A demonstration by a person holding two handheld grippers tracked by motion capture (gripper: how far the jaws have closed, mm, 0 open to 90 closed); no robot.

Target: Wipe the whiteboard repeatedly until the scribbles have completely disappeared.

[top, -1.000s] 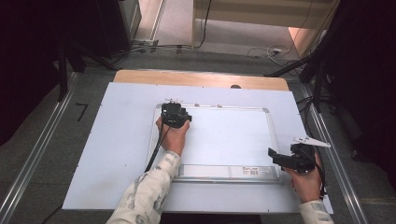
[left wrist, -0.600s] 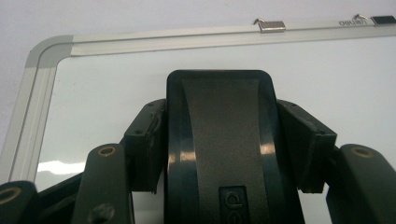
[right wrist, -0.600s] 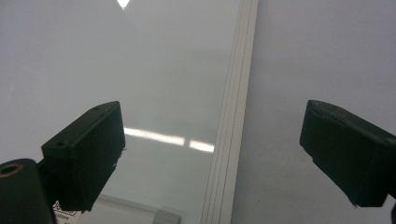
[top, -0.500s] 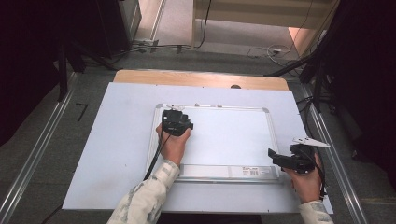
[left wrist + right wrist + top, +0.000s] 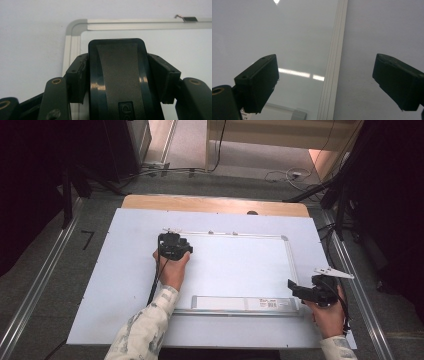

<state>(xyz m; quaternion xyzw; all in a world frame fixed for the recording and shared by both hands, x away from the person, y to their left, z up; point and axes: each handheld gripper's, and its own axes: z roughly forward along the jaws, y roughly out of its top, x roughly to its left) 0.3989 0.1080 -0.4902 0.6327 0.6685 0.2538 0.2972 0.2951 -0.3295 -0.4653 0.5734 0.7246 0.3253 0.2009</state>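
Your left gripper (image 5: 116,82) has its jaws clamped on a black eraser (image 5: 117,75), a rounded block with a matte felt strip, at the whiteboard's (image 5: 235,265) top left corner. The high view shows that board lying flat on the pale bench (image 5: 120,270). Your right gripper (image 5: 325,82) holds its jaws wide apart, straddling the ribbed aluminium frame (image 5: 334,62).
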